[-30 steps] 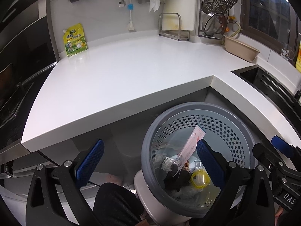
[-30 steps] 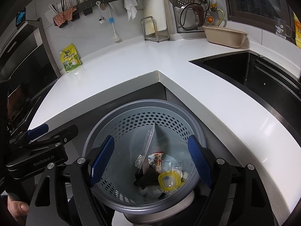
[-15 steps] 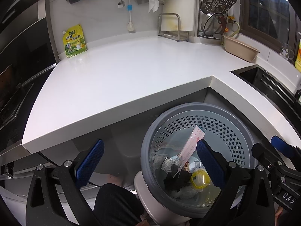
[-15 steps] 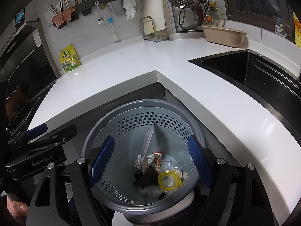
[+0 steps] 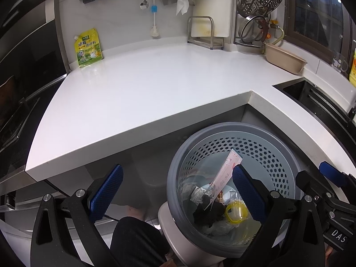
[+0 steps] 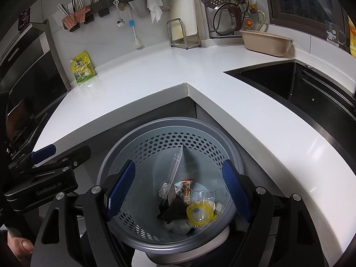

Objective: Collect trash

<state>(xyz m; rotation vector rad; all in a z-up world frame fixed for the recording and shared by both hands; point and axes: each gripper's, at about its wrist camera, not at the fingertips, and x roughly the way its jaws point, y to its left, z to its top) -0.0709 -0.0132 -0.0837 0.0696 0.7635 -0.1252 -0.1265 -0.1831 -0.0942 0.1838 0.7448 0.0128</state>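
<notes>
A grey perforated trash bin [image 5: 178,166] [image 6: 120,146] stands on the floor below the counter's inner corner. Inside lie a long pink wrapper [image 5: 224,173], a clear wrapper [image 6: 174,166], a yellow ring lid [image 5: 235,211] [image 6: 199,212], black crumpled scraps [image 5: 207,211] and other bits. My left gripper [image 5: 178,191] is open and empty, left of and above the bin. My right gripper [image 6: 178,189] is open and empty, directly above the bin. The right gripper's body shows in the left wrist view [image 5: 329,189].
The white L-shaped countertop [image 5: 144,89] holds a yellow-green pouch [image 5: 87,47] at the back left, a metal rack [image 5: 205,33], a beige basin [image 5: 284,59]. A black sink [image 6: 300,84] is at right, an oven [image 5: 20,77] at left.
Almost nothing has changed. Both grippers hover open over the bin, with only a slight drift of the views.
</notes>
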